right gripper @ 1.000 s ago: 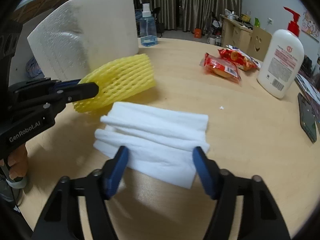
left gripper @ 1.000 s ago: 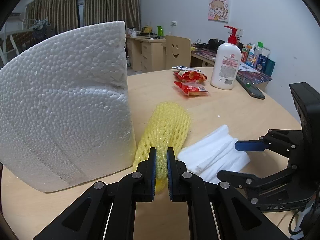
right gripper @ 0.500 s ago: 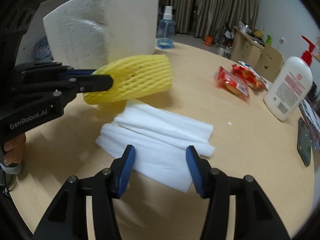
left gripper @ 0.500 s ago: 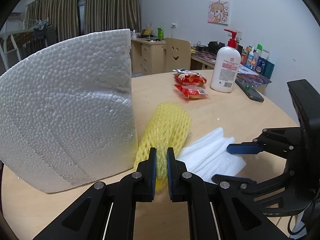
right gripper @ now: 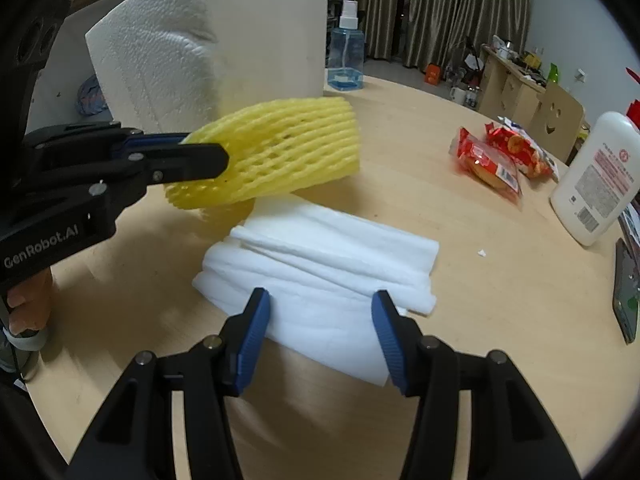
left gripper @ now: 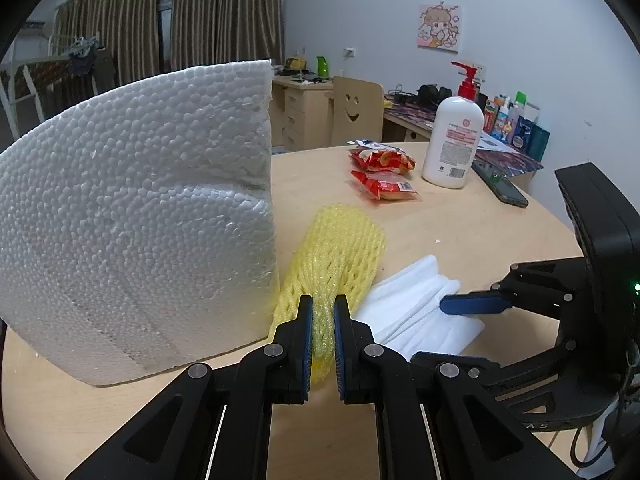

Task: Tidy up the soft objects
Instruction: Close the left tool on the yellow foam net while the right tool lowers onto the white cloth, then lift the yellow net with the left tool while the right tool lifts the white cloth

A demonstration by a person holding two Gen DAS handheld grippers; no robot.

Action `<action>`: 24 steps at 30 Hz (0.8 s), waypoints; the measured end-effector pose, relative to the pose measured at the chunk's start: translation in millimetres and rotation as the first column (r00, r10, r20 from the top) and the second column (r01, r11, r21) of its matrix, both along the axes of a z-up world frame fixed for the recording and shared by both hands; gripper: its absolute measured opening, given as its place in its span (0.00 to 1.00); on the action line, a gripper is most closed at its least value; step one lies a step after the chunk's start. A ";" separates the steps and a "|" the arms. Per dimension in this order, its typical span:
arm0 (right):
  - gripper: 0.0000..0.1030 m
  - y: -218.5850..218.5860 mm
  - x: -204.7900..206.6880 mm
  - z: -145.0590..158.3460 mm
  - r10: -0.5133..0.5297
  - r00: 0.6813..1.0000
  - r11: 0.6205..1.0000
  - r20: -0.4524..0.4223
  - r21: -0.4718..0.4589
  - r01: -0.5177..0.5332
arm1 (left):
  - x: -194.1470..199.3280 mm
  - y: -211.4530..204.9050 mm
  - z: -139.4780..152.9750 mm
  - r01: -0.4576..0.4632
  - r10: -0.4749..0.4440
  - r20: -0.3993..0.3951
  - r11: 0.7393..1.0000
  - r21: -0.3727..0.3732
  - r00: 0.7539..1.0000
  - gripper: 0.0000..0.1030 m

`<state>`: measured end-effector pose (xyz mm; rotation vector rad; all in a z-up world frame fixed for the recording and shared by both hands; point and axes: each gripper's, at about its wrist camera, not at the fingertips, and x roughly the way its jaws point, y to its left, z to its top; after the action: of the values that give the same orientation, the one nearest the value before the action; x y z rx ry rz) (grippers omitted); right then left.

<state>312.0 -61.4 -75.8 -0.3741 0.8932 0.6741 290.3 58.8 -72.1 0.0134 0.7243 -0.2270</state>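
My left gripper (left gripper: 322, 320) is shut on one end of a yellow foam net sleeve (left gripper: 340, 248) and holds it lifted off the table; in the right wrist view the sleeve (right gripper: 280, 152) hangs above the table, clamped by the left gripper (right gripper: 200, 156). A folded white foam sheet (right gripper: 328, 264) lies flat on the wooden table (right gripper: 500, 320). My right gripper (right gripper: 320, 320) is open, its fingers hovering over the sheet's near edge. In the left wrist view the sheet (left gripper: 416, 304) lies beside the sleeve, with the right gripper (left gripper: 472, 304) above it.
A big white styrofoam block (left gripper: 140, 216) stands at the left, close to the sleeve. Two red snack packets (left gripper: 384, 172), a white pump bottle (left gripper: 452, 144) and a phone (left gripper: 500, 188) sit farther back. A blue spray bottle (right gripper: 346, 56) stands behind the block.
My left gripper has raised the yellow sleeve off the table. My right gripper has pulled up and back a little over the white sheet, its jaws somewhat narrower but still open.
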 end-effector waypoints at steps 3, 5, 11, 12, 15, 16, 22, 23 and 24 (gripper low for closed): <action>0.18 -2.4 -8.3 1.5 0.003 1.000 1.000 0.012 0.001 -0.003 | 0.0 0.3 0.5 -0.002 0.002 -0.001 1.000 -0.002 1.000 0.10; 0.16 -7.1 -14.6 1.1 0.008 1.000 1.000 0.005 0.012 -0.008 | -0.8 0.9 2.0 -0.004 0.004 0.004 1.000 -0.004 1.000 0.10; 0.10 -33.3 -24.0 2.4 -0.053 0.997 0.986 -0.054 0.155 0.061 | -9.1 -0.4 10.6 0.008 -0.008 0.035 1.000 -0.007 0.999 0.10; 0.10 -35.9 -25.1 3.8 -0.061 0.997 0.981 -0.056 0.183 0.071 | -10.8 -0.3 12.6 0.010 -0.010 0.043 1.000 -0.009 0.999 0.10; 0.10 -44.5 -30.9 9.8 -0.084 0.995 0.967 -0.057 0.235 0.095 | -14.8 0.6 17.4 0.015 -0.014 0.061 1.000 -0.016 0.998 0.10; 0.10 -48.0 -32.6 11.2 -0.090 0.994 0.963 -0.065 0.248 0.103 | -15.8 0.9 18.2 0.013 -0.012 0.066 1.000 -0.014 0.998 0.10; 0.10 -79.8 -41.6 26.6 -0.153 0.985 0.923 -0.082 0.345 0.172 | -17.8 6.8 22.4 -0.002 0.004 0.072 1.000 -0.030 0.997 0.10; 0.10 -80.5 -43.2 29.0 -0.161 0.984 0.919 -0.078 0.351 0.178 | -18.0 7.1 22.9 -0.002 0.004 0.072 0.999 -0.032 0.997 0.10; 0.10 -82.2 -45.5 32.0 -0.171 0.983 0.917 -0.068 0.354 0.184 | -18.5 6.9 23.0 -0.002 0.004 0.073 1.000 -0.031 0.997 0.10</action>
<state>266.5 -143.7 -43.8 0.0479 0.8060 0.6616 271.8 65.7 -49.1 -0.0087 0.6482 -0.2340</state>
